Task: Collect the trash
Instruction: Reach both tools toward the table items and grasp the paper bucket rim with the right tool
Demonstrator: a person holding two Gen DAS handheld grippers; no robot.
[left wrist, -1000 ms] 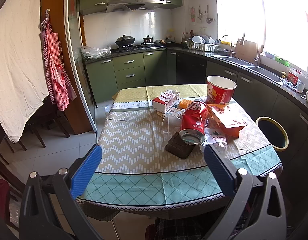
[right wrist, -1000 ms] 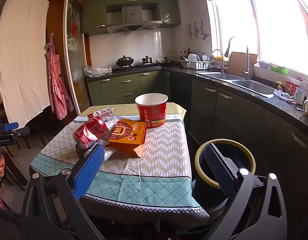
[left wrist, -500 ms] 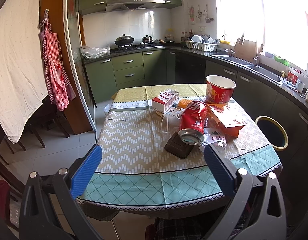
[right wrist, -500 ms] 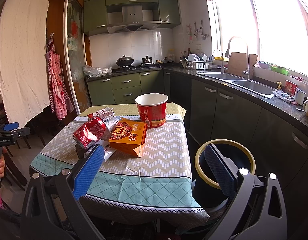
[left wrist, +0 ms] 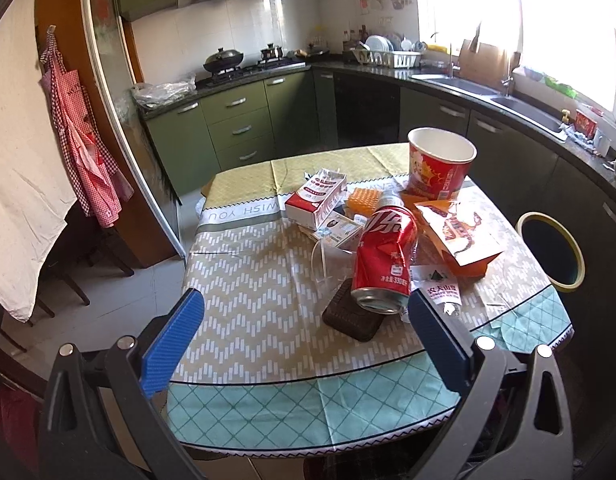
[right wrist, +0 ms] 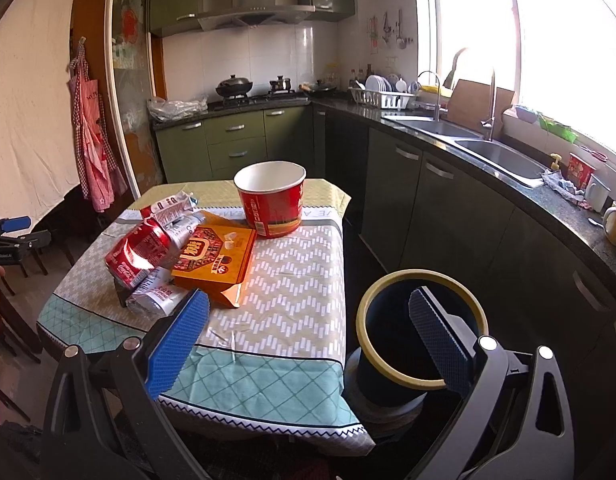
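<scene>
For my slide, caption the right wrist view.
Open right gripper faces red paper bucket, orange box and yellow-rimmed bin.

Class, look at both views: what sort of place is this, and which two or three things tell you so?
Most likely a home kitchen with an eating table. A gas stove with pots under a range hood, a steel sink by the window, and a dish rack on the counter all show it.

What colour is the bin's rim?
Pale yellow rim on a dark bin, clearest in the right wrist view.

Red can [left wrist: 384, 256], orange box [right wrist: 216, 256], chevron-and-teal-lattice tablecloth [left wrist: 252, 280], blue-padded tools.
</scene>
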